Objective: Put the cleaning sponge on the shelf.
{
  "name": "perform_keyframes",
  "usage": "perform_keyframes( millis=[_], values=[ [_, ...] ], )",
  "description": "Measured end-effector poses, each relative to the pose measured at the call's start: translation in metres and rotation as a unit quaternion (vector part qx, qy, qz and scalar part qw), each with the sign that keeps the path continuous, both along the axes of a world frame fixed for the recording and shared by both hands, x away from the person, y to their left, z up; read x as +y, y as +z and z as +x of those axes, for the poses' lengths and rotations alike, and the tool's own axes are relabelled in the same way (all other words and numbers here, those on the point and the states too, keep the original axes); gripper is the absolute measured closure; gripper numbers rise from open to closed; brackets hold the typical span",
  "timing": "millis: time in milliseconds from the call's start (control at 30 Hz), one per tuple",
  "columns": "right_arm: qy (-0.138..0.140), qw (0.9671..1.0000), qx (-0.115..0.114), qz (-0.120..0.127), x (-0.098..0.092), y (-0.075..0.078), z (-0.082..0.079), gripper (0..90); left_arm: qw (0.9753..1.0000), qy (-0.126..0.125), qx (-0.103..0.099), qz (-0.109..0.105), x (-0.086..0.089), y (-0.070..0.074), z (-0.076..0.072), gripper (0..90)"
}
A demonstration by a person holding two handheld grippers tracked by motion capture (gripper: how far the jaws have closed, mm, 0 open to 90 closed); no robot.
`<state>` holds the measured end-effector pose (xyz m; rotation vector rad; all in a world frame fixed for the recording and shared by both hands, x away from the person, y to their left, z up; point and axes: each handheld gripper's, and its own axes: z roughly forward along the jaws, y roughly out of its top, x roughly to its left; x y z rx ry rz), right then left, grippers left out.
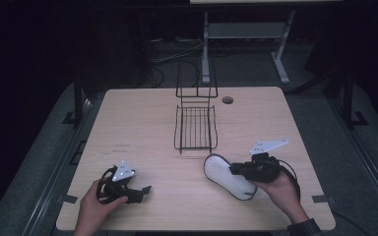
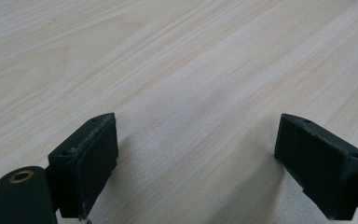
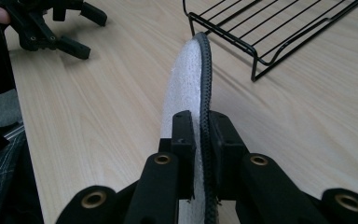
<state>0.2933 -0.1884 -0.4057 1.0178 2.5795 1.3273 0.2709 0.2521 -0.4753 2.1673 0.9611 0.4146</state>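
Closest to the lens in the right gripper view, the right gripper [image 3: 200,140] has its two black jaws pressed on the edge of a white insole [image 3: 186,88], one pad on the fuzzy white face and the other on the dark stitched rim. Seen from the high view, that insole [image 1: 225,173] is tilted up just in front of the black wire rack [image 1: 195,129], toward the person's side and a little to its right, with the right hand [image 1: 280,189] behind it. It looks light, thin and soft (more felt than board), so I would expect it to flop or curl if held only at one end; the bound rim is probably the firmest place to pinch, and a hold nearer the middle of a long side should keep it from sagging. Its fleecy face should give decent friction and nothing about it seems fragile. Well to the left of the rack, the left gripper [image 1: 139,191] rests low over the wooden table [image 1: 138,128] with jaws spread wide and nothing between them.
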Motion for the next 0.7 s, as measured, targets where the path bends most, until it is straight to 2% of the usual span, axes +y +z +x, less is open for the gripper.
perform_keyframes(
  millis=[400,700],
  values=[
    [-0.006,0.9996,-0.021,0.016,-0.013,0.013,0.007,81.6,1.0000,0.000,0.000,0.000,0.000,0.000,0.000,12.4],
    [-0.005,0.9994,-0.029,0.017,-0.012,0.018,0.013,81.6,1.0000,0.000,0.000,0.000,0.000,0.000,0.000,12.4]
  ],
)
